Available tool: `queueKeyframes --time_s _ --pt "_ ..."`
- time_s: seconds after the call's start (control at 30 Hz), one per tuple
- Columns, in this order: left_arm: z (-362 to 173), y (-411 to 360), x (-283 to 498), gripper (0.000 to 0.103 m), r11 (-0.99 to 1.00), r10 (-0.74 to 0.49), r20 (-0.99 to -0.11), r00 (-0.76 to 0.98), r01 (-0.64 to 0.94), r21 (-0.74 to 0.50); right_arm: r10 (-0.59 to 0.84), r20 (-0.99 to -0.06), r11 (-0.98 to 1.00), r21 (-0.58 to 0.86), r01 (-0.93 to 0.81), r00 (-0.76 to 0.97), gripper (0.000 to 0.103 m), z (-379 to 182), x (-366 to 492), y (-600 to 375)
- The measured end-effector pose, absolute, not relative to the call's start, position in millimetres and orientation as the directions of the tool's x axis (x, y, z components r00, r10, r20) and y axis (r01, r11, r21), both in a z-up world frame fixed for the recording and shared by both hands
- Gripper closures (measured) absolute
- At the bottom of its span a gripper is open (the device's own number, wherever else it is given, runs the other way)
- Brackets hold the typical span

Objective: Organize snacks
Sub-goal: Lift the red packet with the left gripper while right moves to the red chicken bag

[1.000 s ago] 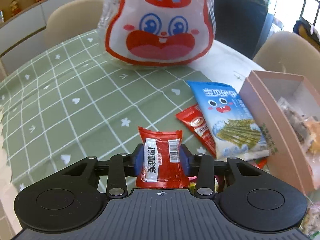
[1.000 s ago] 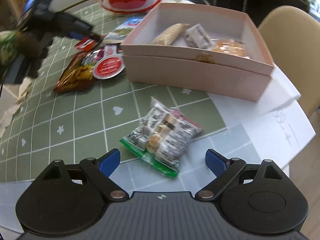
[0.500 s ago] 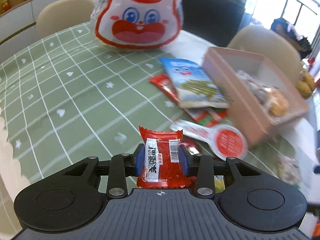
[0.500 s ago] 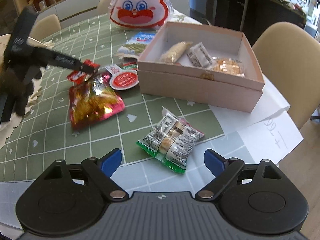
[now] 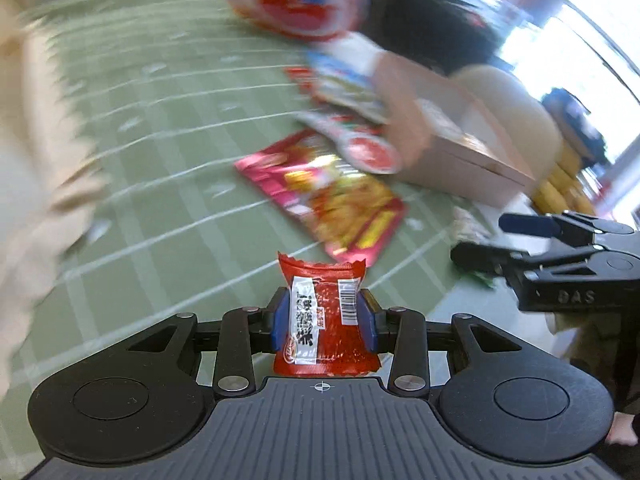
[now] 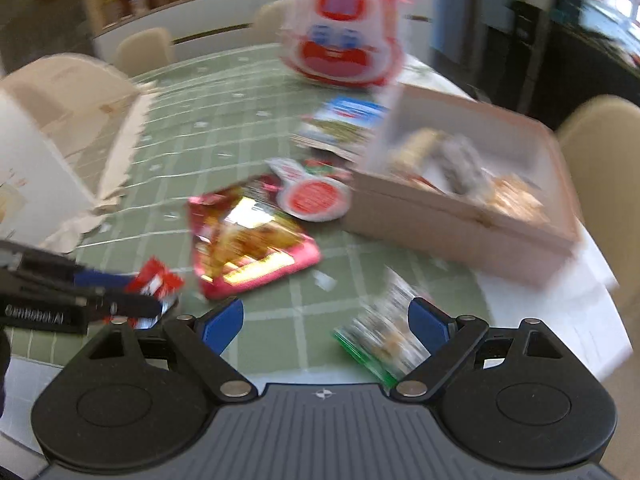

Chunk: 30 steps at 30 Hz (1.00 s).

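My left gripper (image 5: pixel 323 316) is shut on a small red snack packet (image 5: pixel 324 312) with a white label and a barcode, held upright above the green checked tablecloth (image 5: pixel 160 128). In the right wrist view that packet (image 6: pixel 154 280) shows at the lower left, in the left gripper (image 6: pixel 132 300). My right gripper (image 6: pixel 326 326) stands open with nothing between its pads; a green-edged packet of small wrapped sweets (image 6: pixel 384 340) lies just under its right finger. The pink box (image 6: pixel 472 216) with several snacks inside sits at the right. From the left wrist view the right gripper (image 5: pixel 504 240) enters at the right edge.
A pink and yellow snack bag (image 6: pixel 248 236), a round red-and-white sachet (image 6: pixel 312 196), a blue seaweed packet (image 6: pixel 344 124) and a large rabbit-face bag (image 6: pixel 340 44) lie on the cloth. White papers (image 6: pixel 592 320) lie under the box. Beige chairs (image 6: pixel 600 140) surround the table.
My left gripper has swung with the red packet away from the rabbit bag toward the near edge, beside the right gripper. The right gripper has risen slightly and rolled. Both views are blurred.
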<state>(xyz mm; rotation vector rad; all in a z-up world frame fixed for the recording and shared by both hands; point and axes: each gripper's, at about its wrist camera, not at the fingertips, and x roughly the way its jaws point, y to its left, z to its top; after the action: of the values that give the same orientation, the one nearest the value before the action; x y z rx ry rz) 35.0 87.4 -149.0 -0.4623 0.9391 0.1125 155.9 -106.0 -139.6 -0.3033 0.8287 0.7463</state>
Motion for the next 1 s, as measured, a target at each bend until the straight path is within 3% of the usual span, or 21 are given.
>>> queueKeyframes --time_s 0.23,0.37,0.53,0.73,1.0 --pt "-123 110 -10 0.062 0.842 -0.040 -0.769 0.637 -0.393 -0.369 0.570 -0.726 0.628 0.082 -0.774 0.385 0.012 -151 179 -42" --pt "-121 118 -18 0.062 0.823 -0.030 -0.765 0.644 -0.418 -0.384 0.518 -0.762 0.660 0.066 -0.749 0.389 0.012 -172 186 -20" --pt "-123 127 -22 0.062 0.808 -0.037 -0.763 0.645 -0.430 -0.402 0.581 -0.784 0.577 0.208 -0.790 0.218 0.014 -171 166 -24" --pt "-128 133 -25 0.062 0.797 -0.064 -0.767 0.638 -0.430 -0.425 0.550 -0.712 0.650 0.038 -0.759 0.435 0.014 -159 160 -25" --pt "-134 148 -13 0.062 0.767 -0.042 -0.771 0.635 -0.475 -0.433 0.560 -0.775 0.692 0.242 -0.680 0.294 0.014 -183 192 -34"
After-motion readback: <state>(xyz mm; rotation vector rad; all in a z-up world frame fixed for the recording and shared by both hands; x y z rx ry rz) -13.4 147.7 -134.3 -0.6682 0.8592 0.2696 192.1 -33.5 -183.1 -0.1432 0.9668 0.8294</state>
